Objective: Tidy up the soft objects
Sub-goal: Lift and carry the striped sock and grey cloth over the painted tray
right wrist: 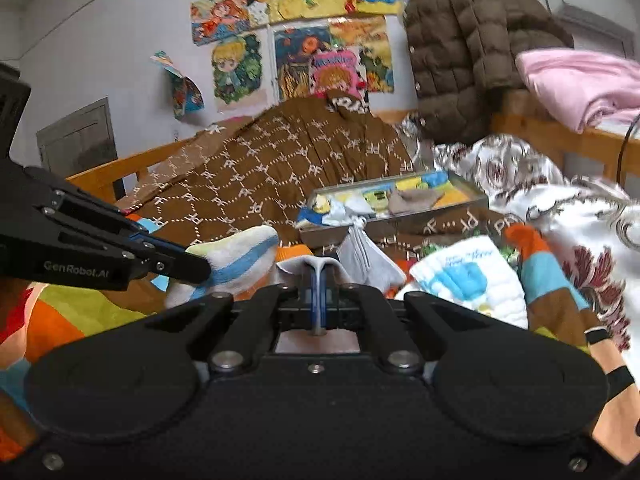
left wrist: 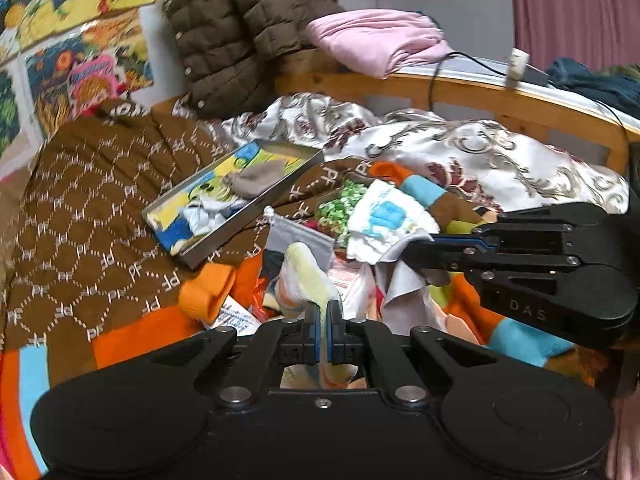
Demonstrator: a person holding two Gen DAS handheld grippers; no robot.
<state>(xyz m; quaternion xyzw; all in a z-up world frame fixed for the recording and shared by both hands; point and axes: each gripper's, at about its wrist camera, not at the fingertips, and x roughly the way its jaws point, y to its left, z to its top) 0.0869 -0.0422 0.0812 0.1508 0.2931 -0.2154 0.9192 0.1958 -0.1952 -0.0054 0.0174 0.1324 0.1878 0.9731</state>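
Note:
My left gripper is shut on a small striped sock, pale yellow, white and blue, held above the bed; the sock also shows in the right wrist view. My right gripper is shut on a thin white-grey cloth, seen in the left wrist view hanging from its tip. A shallow metal tin with socks in it lies on the brown blanket; it also shows in the right wrist view.
A white and blue folded cloth and other small clothes lie in a pile on the colourful blanket. A brown puffer jacket and pink cloth sit on the wooden bed rail. A black cable hangs there.

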